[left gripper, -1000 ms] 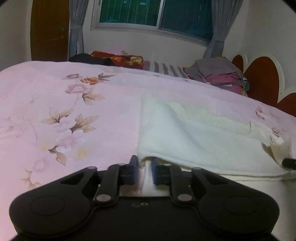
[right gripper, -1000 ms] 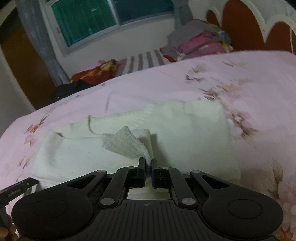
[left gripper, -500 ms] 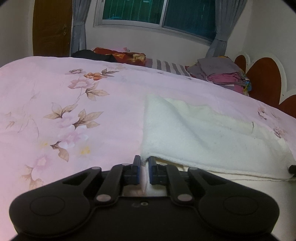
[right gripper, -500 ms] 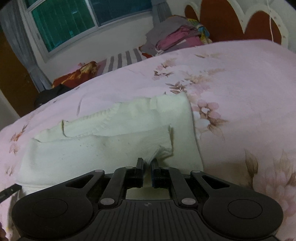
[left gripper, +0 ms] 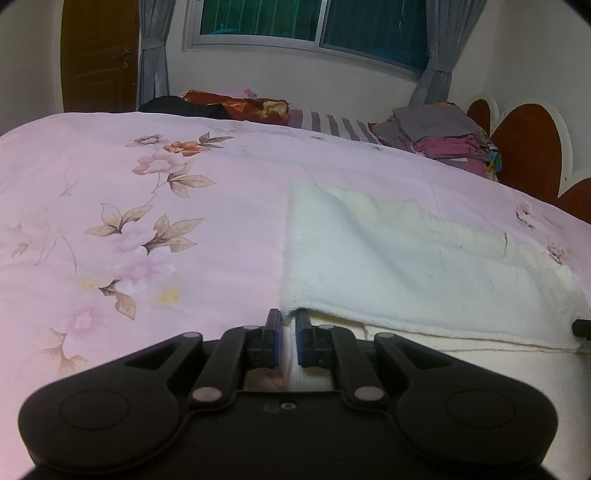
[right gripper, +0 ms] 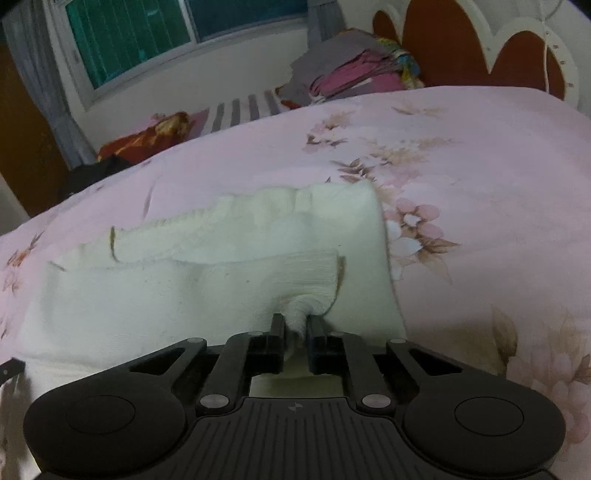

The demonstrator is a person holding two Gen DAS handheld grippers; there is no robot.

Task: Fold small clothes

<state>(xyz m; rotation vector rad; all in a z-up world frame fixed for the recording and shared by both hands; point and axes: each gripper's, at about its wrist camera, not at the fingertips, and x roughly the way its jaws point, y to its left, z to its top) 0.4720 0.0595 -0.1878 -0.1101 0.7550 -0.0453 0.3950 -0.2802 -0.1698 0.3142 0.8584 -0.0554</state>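
the cream knit garment [right gripper: 207,295] lies half-folded on the pink floral bedspread [left gripper: 147,229], soft, light and floppy, so its near corners suit pinching, where the left gripper [left gripper: 289,325] and right gripper [right gripper: 295,328] each clamp a bunch of cloth.

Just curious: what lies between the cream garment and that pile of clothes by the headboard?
Only bare pink floral bedspread, seen in the right wrist view.

On the bed [left gripper: 155,206] the garment [left gripper: 424,266] lies folded over itself, at 1 o'clock from the left hand-held gripper [left gripper: 288,325]. Behind it, at 2 o'clock, a stack of clothes [left gripper: 439,133] sits before the headboard [left gripper: 524,144]; the window [left gripper: 306,22] is at 12.
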